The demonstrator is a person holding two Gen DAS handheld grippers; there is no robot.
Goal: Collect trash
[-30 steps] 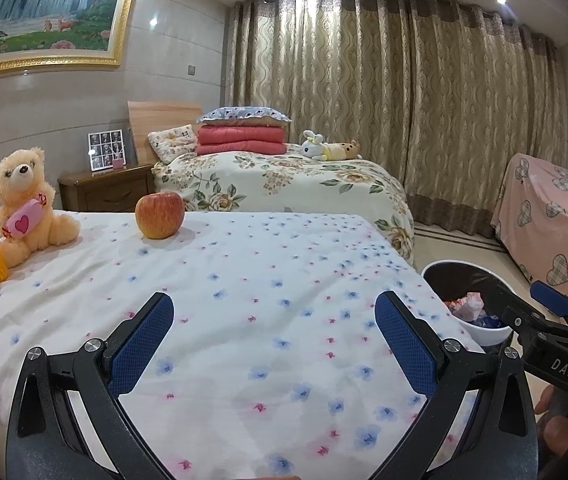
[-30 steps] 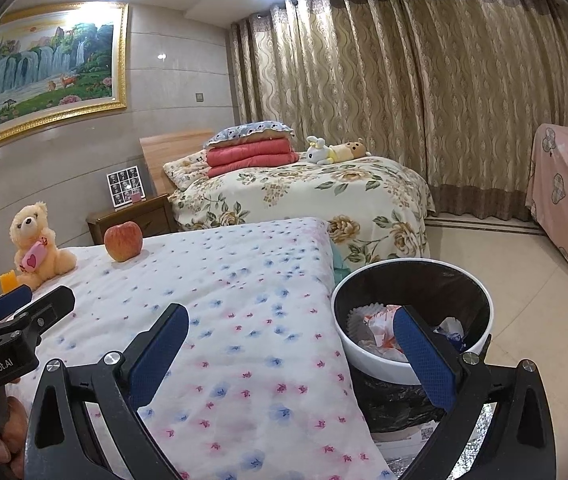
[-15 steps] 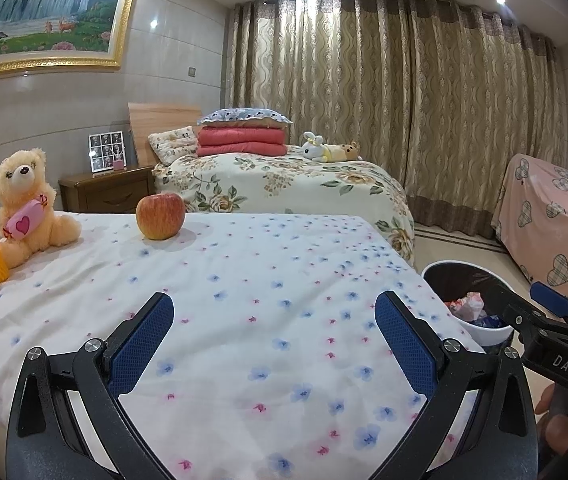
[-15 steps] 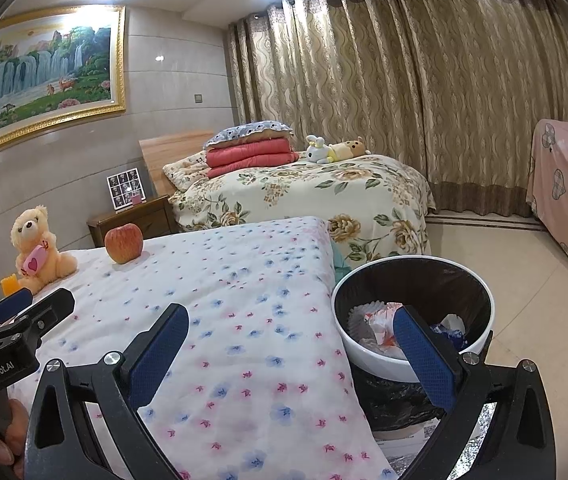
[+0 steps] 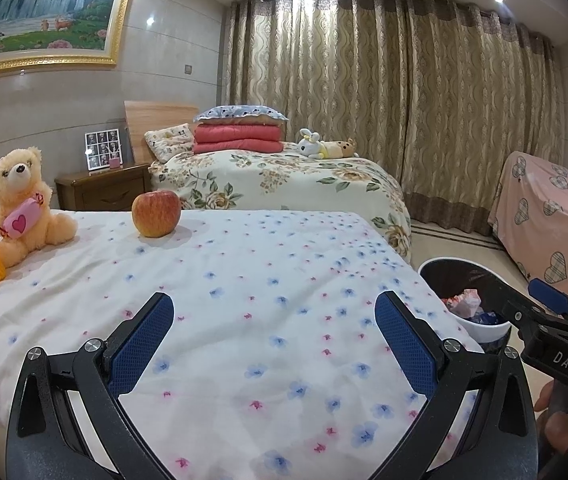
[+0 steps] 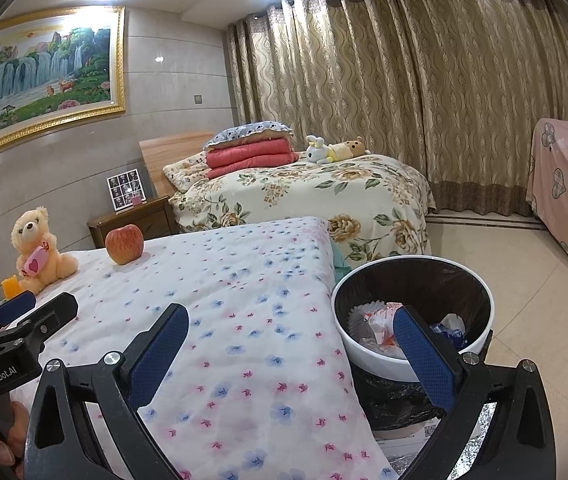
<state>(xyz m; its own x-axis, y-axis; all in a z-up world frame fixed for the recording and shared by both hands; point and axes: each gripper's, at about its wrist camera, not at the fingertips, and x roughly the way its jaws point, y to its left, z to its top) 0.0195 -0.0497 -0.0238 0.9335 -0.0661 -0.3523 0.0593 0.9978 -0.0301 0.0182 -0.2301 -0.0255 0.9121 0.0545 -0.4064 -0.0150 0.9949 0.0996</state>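
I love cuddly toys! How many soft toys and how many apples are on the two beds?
Teddy bear: 1
Bunny toy: 1
Tan plush toy: 1
Apple: 1
Total: 4

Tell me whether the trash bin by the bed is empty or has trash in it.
Has trash: crumpled wrappers lie inside the bin, low down.

A white bedspread (image 5: 244,280) scattered with blue and pink flowers is filling the view ahead of the blue-padded left gripper (image 5: 274,336). A red-and-yellow apple (image 5: 156,218) and a peach teddy bear (image 5: 20,204) hugging a pink heart candy are sitting beyond it. To its right, a white bin (image 6: 411,364) with a black liner is showing white and orange wrappers.
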